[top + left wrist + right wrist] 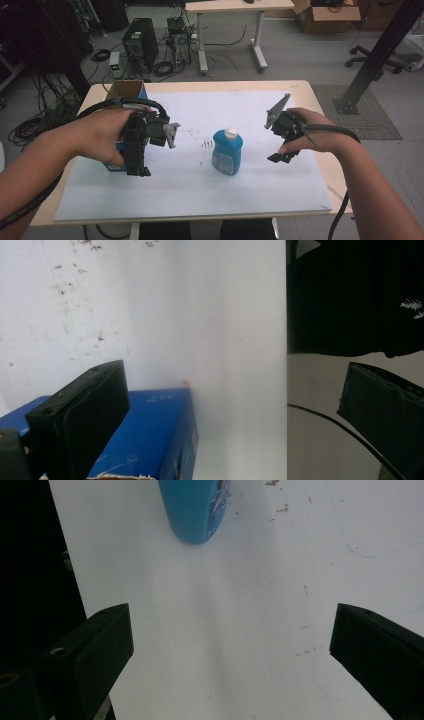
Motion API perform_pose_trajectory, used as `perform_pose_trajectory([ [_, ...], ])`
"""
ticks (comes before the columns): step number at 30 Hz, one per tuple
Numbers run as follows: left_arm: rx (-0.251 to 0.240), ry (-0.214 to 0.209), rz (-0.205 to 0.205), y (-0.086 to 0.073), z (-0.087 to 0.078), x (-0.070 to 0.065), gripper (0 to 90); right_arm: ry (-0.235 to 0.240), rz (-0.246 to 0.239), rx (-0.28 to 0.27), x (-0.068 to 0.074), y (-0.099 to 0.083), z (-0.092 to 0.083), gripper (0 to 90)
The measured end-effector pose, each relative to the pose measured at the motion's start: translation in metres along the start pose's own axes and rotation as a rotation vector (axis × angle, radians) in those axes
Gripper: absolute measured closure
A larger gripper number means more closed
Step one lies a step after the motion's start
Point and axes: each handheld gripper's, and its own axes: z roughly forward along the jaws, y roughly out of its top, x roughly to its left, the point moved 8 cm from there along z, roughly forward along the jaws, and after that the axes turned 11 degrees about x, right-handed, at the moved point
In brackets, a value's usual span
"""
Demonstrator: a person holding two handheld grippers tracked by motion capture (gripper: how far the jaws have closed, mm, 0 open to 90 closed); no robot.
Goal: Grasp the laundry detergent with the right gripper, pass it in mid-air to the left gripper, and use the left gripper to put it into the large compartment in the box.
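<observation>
My right gripper (pixel 283 156) hangs wide open, empty, right of the blue bottle (pixel 227 152), whose slick, light plastic I'd pinch mid-body.

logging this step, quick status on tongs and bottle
Left tongs open over blue box. Right tongs open, short of blue bottle. Bottle upright, path clear.

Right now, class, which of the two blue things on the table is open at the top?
The blue box under the left gripper: its cardboard flaps stand open. The blue bottle at mid-table wears a white cap.
</observation>
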Motion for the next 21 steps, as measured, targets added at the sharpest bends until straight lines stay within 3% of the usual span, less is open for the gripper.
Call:
perform_pose_trajectory([
  [14, 0.001, 0.003, -0.002, 0.001, -0.002, -0.002, 0.2, 0.031, 0.048, -0.138, 0.024, -0.006, 0.045, 3.5],
  [21, 0.008, 0.003, -0.004, 0.002, -0.002, -0.003, 0.2, 0.035, 0.124, -0.262, 0.028, -0.004, 0.053, 2.9],
])
